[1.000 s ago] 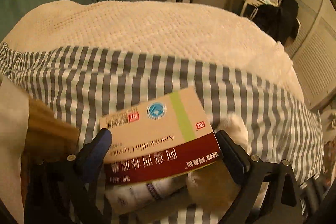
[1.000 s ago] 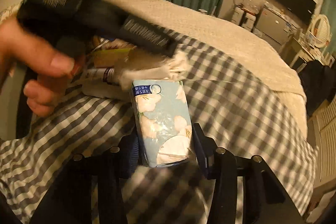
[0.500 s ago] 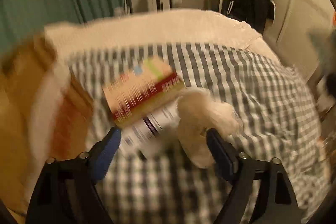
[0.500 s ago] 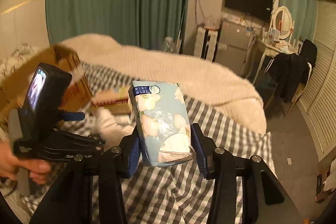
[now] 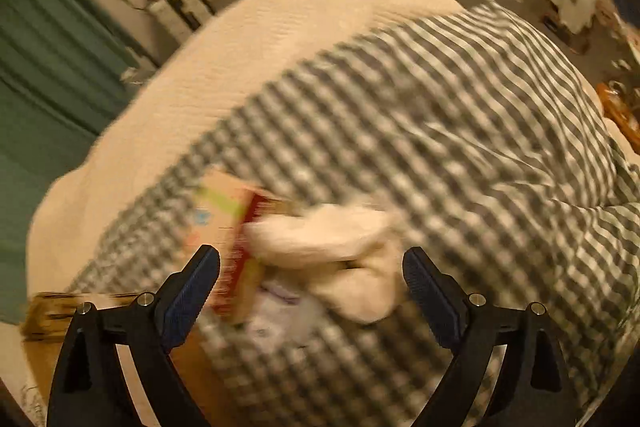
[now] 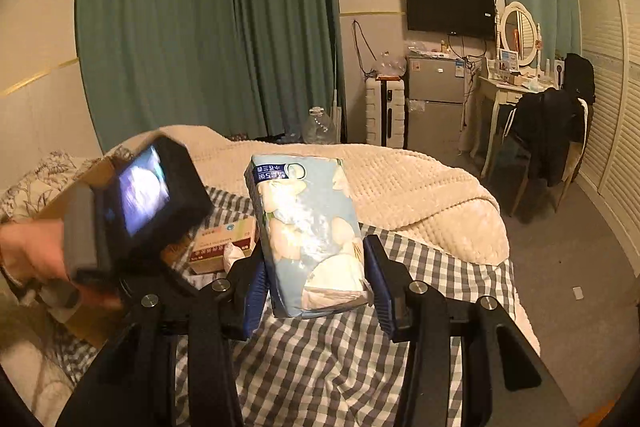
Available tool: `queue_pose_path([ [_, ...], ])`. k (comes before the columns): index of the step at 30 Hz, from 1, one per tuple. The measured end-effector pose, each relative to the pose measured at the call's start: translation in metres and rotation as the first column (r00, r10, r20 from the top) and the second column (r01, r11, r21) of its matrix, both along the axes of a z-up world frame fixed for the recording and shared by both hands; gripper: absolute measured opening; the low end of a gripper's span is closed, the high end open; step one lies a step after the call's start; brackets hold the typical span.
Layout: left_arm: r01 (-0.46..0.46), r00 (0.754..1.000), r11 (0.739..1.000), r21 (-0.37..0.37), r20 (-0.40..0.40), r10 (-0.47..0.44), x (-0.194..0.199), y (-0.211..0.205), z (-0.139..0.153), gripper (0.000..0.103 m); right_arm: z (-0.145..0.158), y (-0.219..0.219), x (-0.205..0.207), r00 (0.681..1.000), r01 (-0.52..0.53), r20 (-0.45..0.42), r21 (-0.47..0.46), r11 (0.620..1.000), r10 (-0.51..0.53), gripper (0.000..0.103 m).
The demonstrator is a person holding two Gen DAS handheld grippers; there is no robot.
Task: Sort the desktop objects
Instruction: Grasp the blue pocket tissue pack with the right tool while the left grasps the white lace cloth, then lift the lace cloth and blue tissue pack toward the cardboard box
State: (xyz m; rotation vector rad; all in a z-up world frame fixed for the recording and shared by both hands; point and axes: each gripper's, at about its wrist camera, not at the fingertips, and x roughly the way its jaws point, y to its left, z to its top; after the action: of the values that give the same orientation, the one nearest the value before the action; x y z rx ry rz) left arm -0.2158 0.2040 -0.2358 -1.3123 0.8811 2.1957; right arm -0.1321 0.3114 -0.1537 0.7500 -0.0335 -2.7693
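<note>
Left wrist view, blurred: the left gripper (image 5: 311, 285) is spread wide with nothing between its fingers, above a medicine box (image 5: 224, 223) and a white plush toy (image 5: 340, 247) lying on the checked sheet (image 5: 460, 147).

Right wrist view: the right gripper (image 6: 314, 279) squeezes a tissue pack (image 6: 308, 231), held upright above the sheet.

We see dim, warm yellowish indoor light in both views. Left wrist view is heavily motion-blurred beyond the fingers (image 5: 192, 291); right wrist view is sharp ahead, blurred left of its fingers. Fisheye edges bend, corners black.
</note>
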Motion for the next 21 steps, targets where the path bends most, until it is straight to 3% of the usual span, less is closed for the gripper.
queue_pose_path([
  [1,-0.007,1.0,1.0,0.01,0.021,0.007,0.0,0.005,-0.01,0.094,0.001,0.0,0.0,1.0,0.002,-0.001,-0.001,1.0,-0.002,0.044],
  [2,-0.015,1.0,1.0,0.018,0.027,0.015,0.005,0.011,-0.021,0.077,0.001,0.0,0.001,1.0,0.004,-0.002,0.002,1.0,-0.004,0.044],
  [3,-0.026,0.999,0.999,0.024,0.03,0.026,0.006,0.012,-0.028,0.048,0.003,0.001,0.002,1.0,0.006,-0.004,0.003,1.0,-0.006,0.044],
  [5,-0.065,0.997,0.997,0.043,0.055,0.062,0.009,0.011,-0.041,0.016,0.006,0.001,0.002,1.0,0.009,-0.01,-0.004,1.0,-0.009,0.044],
  [6,-0.078,0.995,0.995,0.063,0.062,0.075,0.012,0.008,-0.042,0.008,0.006,0.002,0.004,1.0,0.011,-0.014,-0.008,1.0,-0.011,0.044],
  [10,-0.092,0.995,0.989,0.117,-0.022,0.095,0.036,-0.002,-0.024,0.004,0.014,0.003,0.007,0.999,0.012,-0.039,-0.031,0.999,-0.013,0.044],
  [13,-0.123,0.987,0.967,0.223,-0.075,0.143,0.054,-0.017,0.011,0.004,0.02,0.001,0.012,0.998,0.018,-0.056,-0.036,0.999,-0.02,0.044],
  [21,-0.13,0.951,0.907,0.401,-0.207,0.228,0.104,-0.062,0.105,0.004,0.057,-0.019,0.046,0.989,0.058,-0.129,-0.062,0.996,-0.066,0.044],
])
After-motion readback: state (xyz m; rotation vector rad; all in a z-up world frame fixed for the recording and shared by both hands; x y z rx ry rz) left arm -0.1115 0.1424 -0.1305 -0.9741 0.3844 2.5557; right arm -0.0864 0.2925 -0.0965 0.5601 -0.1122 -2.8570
